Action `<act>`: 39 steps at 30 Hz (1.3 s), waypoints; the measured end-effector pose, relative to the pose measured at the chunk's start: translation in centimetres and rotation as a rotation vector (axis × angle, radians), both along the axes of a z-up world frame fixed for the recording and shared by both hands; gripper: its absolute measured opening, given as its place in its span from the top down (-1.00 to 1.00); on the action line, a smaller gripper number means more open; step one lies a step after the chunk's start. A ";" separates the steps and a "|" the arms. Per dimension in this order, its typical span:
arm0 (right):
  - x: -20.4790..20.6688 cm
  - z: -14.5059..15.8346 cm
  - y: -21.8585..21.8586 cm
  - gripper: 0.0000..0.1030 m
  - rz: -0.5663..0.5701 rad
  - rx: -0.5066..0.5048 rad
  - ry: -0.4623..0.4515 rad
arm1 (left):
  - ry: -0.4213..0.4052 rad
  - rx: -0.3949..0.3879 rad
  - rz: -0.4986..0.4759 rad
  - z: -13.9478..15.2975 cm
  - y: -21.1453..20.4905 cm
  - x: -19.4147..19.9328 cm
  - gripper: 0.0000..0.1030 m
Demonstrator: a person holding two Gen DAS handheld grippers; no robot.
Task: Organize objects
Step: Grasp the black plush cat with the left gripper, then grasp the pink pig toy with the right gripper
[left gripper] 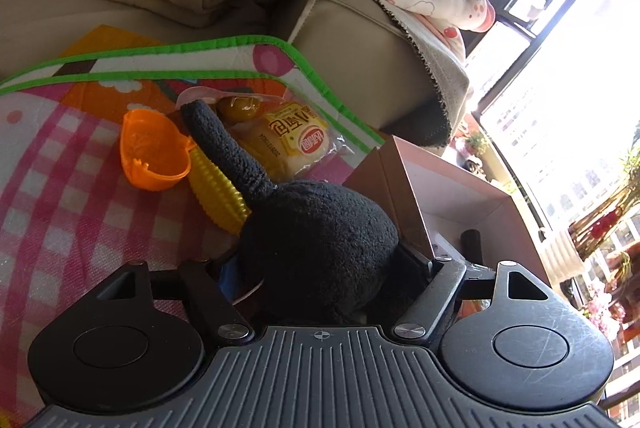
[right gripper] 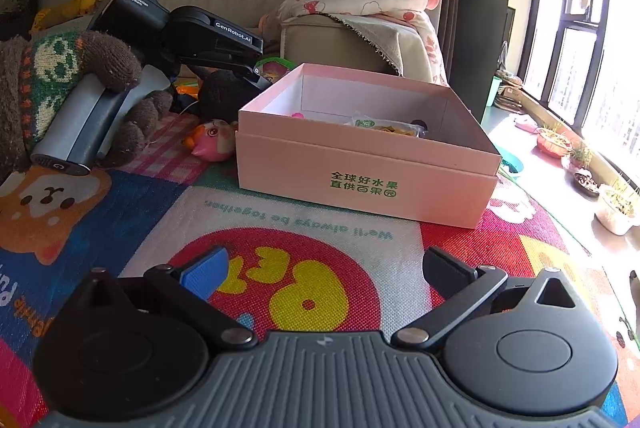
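A black plush toy with a long tail lies between the fingers of my left gripper, which is open; a strip of the blue left pad shows clear of the plush. The toy sits against the left corner of the open pink box. In the right wrist view the plush rests under the left gripper, beside the pink box, which holds a snack packet. My right gripper is open and empty, low over the play mat in front of the box.
Beyond the plush lie an orange plastic cup, a yellow ribbed toy and a wrapped bun. A pink chick toy lies left of the box. A gloved hand holds the left gripper. A sofa arm stands behind; plant pots line the window.
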State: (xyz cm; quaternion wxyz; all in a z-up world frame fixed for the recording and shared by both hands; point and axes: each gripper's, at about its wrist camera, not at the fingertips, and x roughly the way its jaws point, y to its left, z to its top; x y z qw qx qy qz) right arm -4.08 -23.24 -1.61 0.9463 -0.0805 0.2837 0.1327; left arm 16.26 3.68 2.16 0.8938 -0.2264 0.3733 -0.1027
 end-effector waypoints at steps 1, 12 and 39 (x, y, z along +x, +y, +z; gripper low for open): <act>0.1 0.0 0.0 -1.00 -0.001 -0.001 0.003 | -0.009 -0.005 -0.004 0.2 0.3 -0.6 -0.51; 1.0 -0.5 0.7 -1.00 -0.025 -0.045 0.061 | -0.175 0.071 0.043 1.1 9.4 -13.7 -0.50; 7.4 -0.2 17.9 0.22 0.136 -0.369 -0.058 | -0.260 -0.135 0.189 -3.2 14.5 -17.5 -0.51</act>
